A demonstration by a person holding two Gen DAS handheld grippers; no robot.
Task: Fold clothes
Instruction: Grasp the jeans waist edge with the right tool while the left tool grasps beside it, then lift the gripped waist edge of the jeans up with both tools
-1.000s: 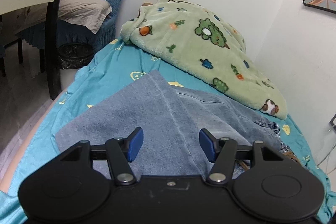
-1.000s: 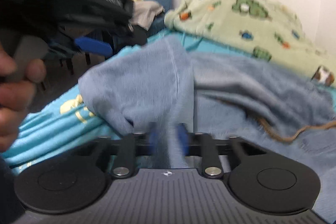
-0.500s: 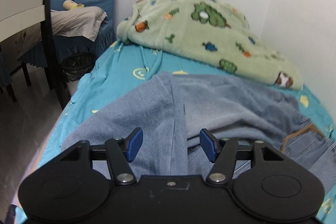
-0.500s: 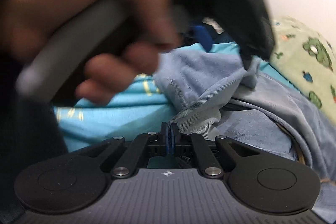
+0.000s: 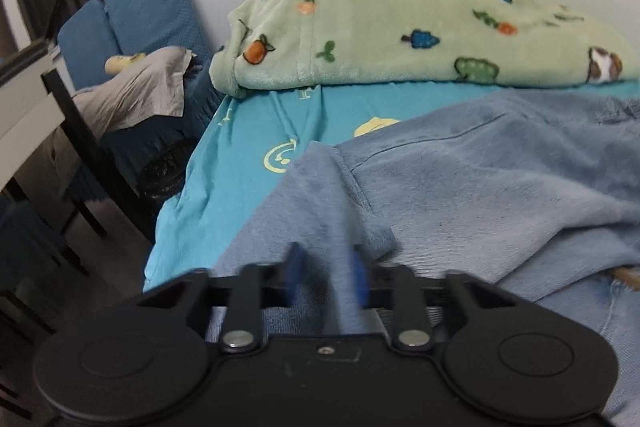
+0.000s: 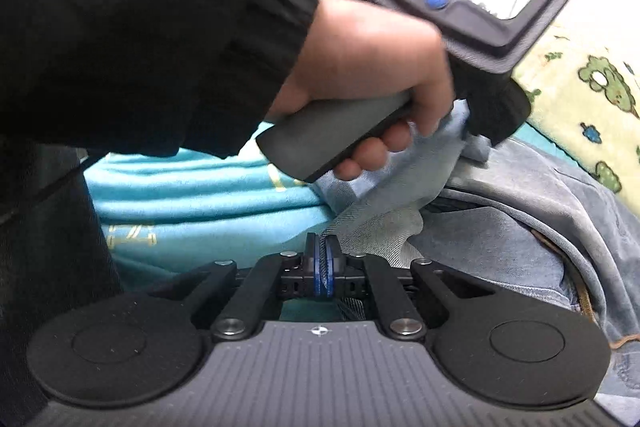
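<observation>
A pair of light blue jeans (image 5: pixel 480 187) lies spread on the bed, with a brown belt at the waist on the right. My left gripper (image 5: pixel 326 279) is low over the near leg; its blue pads are blurred and close together with a fold of denim between them. My right gripper (image 6: pixel 323 267) is shut on the edge of the jeans (image 6: pixel 384 231) near the bed's side. In the right wrist view the hand holding the left gripper's body (image 6: pixel 472 39) fills the upper frame, and denim bunches under that gripper.
A green fleece blanket (image 5: pixel 400 23) with cartoon prints is heaped at the bed's far end against the wall. The turquoise sheet (image 5: pixel 240 155) shows left of the jeans. Blue chairs (image 5: pixel 148 15), a dark table leg and a black bin stand left of the bed.
My left gripper has dropped onto the jeans and its pads have closed in on a fold. My right gripper closed on the jeans' edge about half a second ago and stays shut.
</observation>
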